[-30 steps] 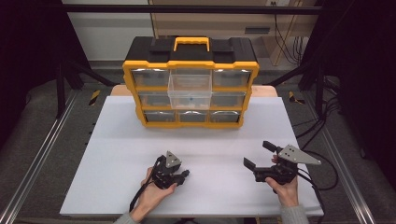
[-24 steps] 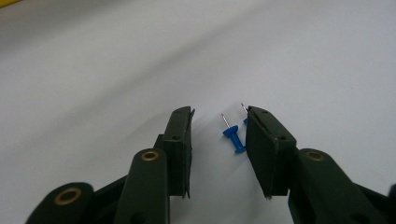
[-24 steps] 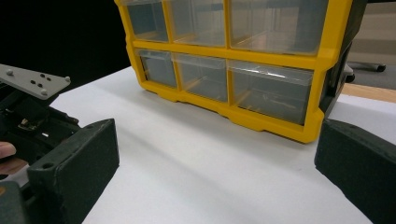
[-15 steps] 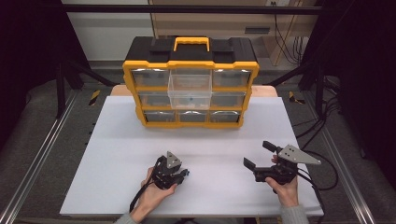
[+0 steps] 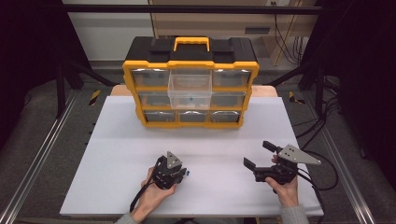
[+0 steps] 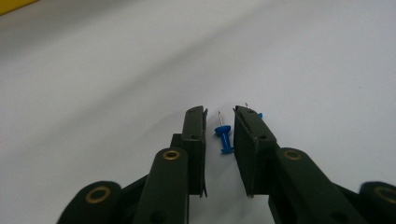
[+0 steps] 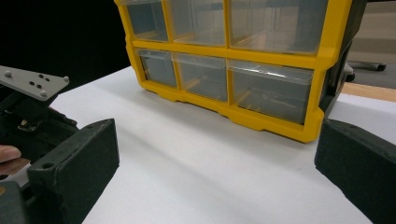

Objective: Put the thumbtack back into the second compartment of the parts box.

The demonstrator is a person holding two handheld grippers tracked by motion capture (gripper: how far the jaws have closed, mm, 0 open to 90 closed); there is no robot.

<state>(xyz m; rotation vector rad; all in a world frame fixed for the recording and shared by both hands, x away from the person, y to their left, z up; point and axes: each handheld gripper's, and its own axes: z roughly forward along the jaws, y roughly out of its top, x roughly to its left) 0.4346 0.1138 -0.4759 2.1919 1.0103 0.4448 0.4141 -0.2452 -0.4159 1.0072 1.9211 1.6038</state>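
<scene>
A small blue push pin lies on the white table top, with a second blue bit just past the right-hand jaw. My left gripper points down at the pin. Its jaws have just been closing, and they stand either side of the pin with a narrow gap left, so it is open. In the high view the left gripper sits at the front centre. My right gripper rests at the front right, open wide with nothing between its jaws.
A yellow and black drawer organizer stands at the back of the table, its clear middle drawer pulled out. The right gripper view faces its lower drawers. The left gripper's grey plate is at that view's left edge.
The left gripper's jaws have drawn closer together around the pin. Both hands have stayed where they were.
</scene>
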